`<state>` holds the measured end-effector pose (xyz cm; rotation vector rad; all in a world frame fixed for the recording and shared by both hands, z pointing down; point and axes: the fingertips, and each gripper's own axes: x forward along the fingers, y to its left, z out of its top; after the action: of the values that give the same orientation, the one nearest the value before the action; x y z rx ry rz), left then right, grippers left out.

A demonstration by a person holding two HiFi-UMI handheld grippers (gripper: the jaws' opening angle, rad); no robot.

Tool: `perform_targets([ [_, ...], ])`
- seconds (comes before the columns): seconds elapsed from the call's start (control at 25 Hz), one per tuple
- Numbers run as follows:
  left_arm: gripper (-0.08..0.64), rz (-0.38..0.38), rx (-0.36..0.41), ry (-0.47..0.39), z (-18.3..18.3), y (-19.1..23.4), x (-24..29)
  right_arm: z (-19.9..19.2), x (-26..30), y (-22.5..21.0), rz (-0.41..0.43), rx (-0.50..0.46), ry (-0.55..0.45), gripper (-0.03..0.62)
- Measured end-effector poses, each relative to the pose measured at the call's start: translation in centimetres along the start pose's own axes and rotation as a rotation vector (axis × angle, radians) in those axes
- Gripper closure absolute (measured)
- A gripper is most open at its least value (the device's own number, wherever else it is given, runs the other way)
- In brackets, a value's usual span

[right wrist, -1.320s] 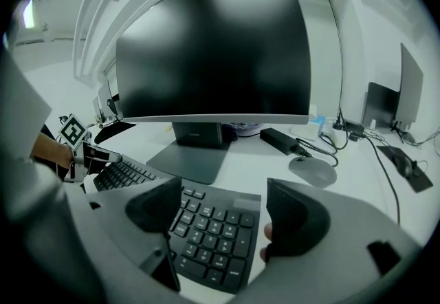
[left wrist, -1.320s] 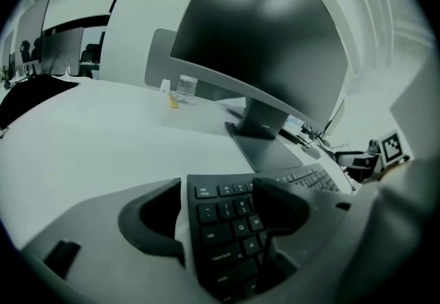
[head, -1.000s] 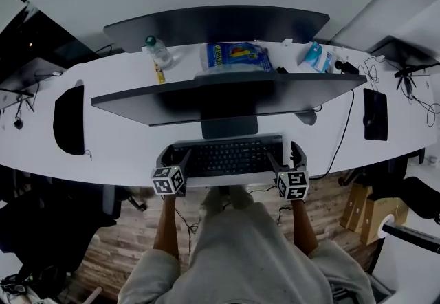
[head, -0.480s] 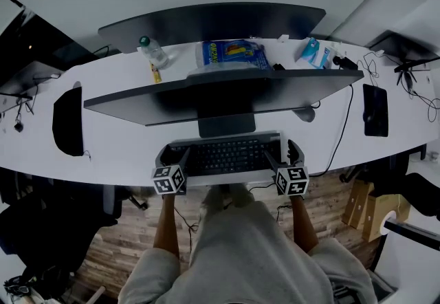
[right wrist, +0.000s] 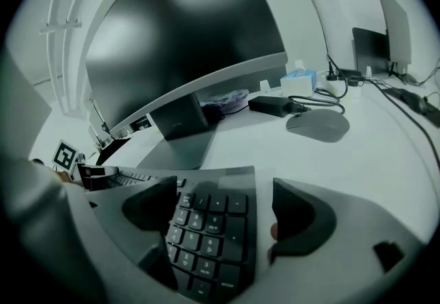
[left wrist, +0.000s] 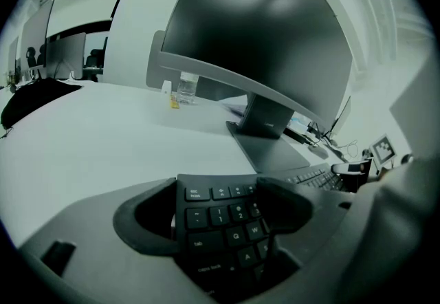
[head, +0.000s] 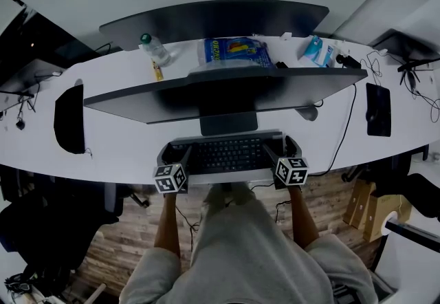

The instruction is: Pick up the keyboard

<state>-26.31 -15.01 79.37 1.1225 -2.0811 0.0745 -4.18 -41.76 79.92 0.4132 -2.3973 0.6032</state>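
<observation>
**Item:** keyboard [head: 227, 155], black, full width with number pad. It lies flat on the white desk [head: 124, 151] and spans from the left gripper [left wrist: 218, 208] to the right gripper [right wrist: 223, 213], one short end inside each.

**Handling (my estimate):** a stiff, fairly light slab that is unlikely to flex. The smooth plastic edges could slip, and the keys give under pressure. It is best taken at both short ends together, with the pads on the casing rather than the keycaps, and raised level.

**Left gripper:** the jaws are wide apart and have just been opening. The escape-key end lies between them, with a gap at the outer jaw. The inner jaw hangs over the keys, and I cannot tell whether it touches them. Nothing is clamped.

**Right gripper:** the jaws are wide apart and have just been opening further. The number-pad end lies between them, plainly clear of the outer jaw. Nothing is gripped.
</observation>
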Motion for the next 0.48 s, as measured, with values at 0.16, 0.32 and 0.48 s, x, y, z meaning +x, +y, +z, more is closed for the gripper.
perform_targets([
  [0.16, 0.221, 0.001, -0.001, 0.001, 0.0, 0.0, 0.0, 0.2, 0.8, 0.2, 0.007, 0.017, 0.006, 0.175],
  [0.32, 0.221, -0.002, -0.002, 0.000, 0.0, 0.1, 0.1, 0.2, 1.5, 0.3, -0.011, 0.000, 0.029, 0.176],
  [0.48, 0.221, -0.003, 0.000, 0.002, 0.0, 0.1, 0.0, 0.0, 1.7, 0.4, -0.010, -0.008, 0.041, 0.185],
])
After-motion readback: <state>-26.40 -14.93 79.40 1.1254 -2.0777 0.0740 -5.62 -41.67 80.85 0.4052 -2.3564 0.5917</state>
